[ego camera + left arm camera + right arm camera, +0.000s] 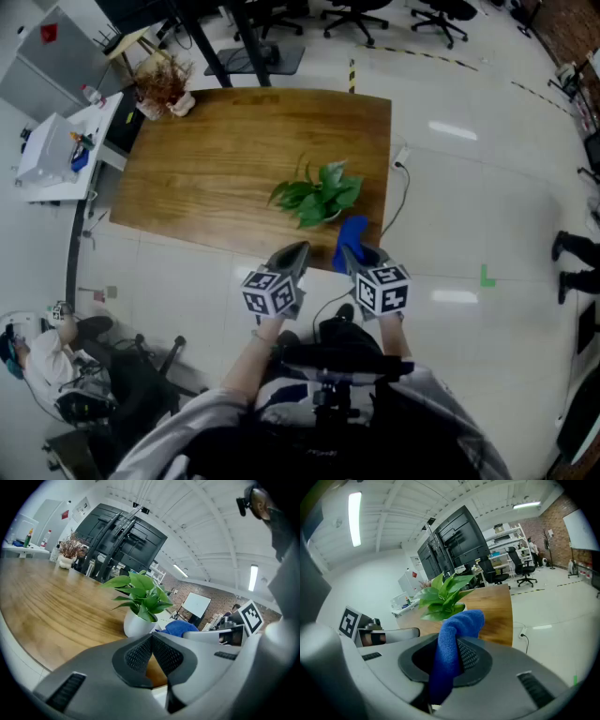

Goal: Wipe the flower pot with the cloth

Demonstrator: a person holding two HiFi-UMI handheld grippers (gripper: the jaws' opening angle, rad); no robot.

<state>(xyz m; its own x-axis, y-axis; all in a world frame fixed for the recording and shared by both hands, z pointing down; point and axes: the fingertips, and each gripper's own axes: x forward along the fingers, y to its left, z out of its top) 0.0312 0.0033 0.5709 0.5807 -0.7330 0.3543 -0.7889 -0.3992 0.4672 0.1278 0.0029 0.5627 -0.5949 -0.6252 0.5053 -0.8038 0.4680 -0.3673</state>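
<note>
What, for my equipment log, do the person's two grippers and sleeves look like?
Both the left gripper and right gripper have smooth grey bodies with dark mesh-textured pads. Each carries a white cube with black square markers. The sleeves look light grey.

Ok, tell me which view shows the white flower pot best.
The left gripper view: the round white flower pot stands side-on below its green leaves. From the head view leaves cover it; in the right gripper view the blue cloth mostly hides it.
</note>
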